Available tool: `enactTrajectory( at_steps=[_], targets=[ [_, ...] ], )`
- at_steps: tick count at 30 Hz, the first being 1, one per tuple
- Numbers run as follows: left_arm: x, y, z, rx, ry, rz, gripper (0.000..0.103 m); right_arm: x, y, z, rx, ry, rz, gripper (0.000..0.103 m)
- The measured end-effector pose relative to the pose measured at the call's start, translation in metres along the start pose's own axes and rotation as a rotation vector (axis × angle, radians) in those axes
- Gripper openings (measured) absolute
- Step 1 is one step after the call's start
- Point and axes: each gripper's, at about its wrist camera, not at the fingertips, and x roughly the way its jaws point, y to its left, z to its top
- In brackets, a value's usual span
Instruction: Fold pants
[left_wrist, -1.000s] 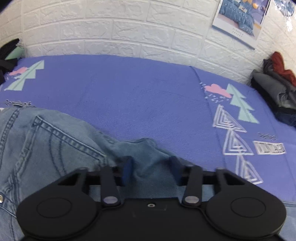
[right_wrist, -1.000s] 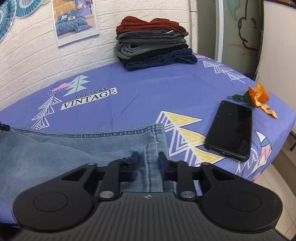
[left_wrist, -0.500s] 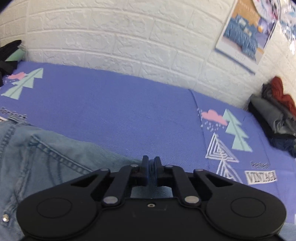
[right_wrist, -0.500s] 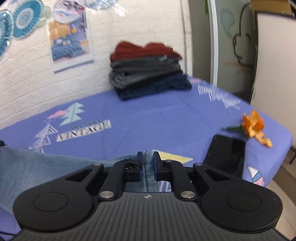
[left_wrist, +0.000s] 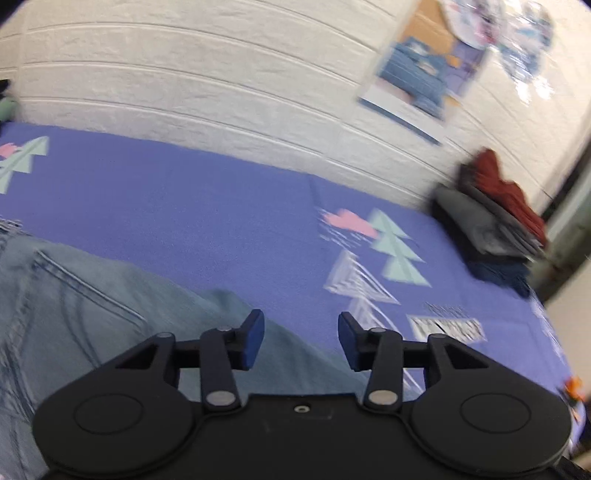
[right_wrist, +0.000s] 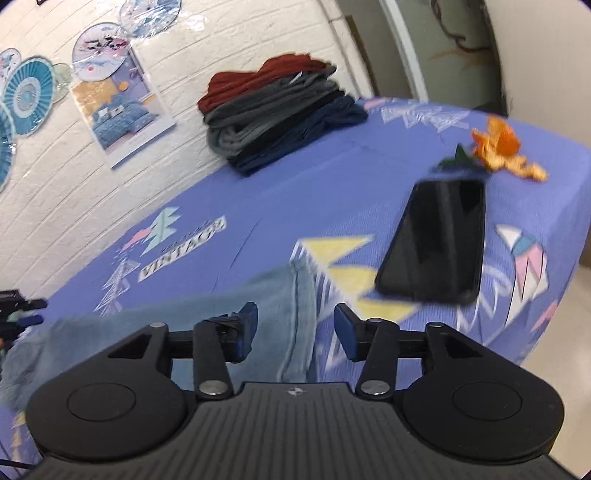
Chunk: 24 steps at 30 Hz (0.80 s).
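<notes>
Both my hand-held grippers just popped open — left hand-held gripper (left_wrist: 301, 339) and right hand-held gripper (right_wrist: 293, 330) grip nothing, and the jeans (left_wrist: 92, 314) lie loose on the purple table (left_wrist: 184, 206) beneath them.

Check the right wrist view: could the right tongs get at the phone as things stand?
Probably yes. The right tongs are open, with only the jeans hem lying between the pads, ungripped. The phone lies flat just ahead and to the right, with bare cloth between.

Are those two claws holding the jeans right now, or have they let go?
Let go. Both the left gripper and right gripper have just opened; their pads stand apart, clear of the jeans lying below.
</notes>
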Motion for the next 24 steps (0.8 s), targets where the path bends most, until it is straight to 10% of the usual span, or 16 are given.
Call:
enactTrajectory(
  at_steps=[12,15,24],
  targets=[
    [0.034,-0.104,-0.090,0.217,0.276,-0.275,0.024,0.014,0.000,-0.007,0.024,0.041,0.149,0.086],
    [0.043,-0.122,-0.104,0.264,0.303,-0.288,0.024,0.018,0.003,-0.006,0.035,0.071,0.159,0.038],
    [0.018,-0.088,-0.077,0.158,0.224,-0.274,0.033,-0.036,0.088,0.043,-0.102,-0.147,0.355,0.030]
  ],
)
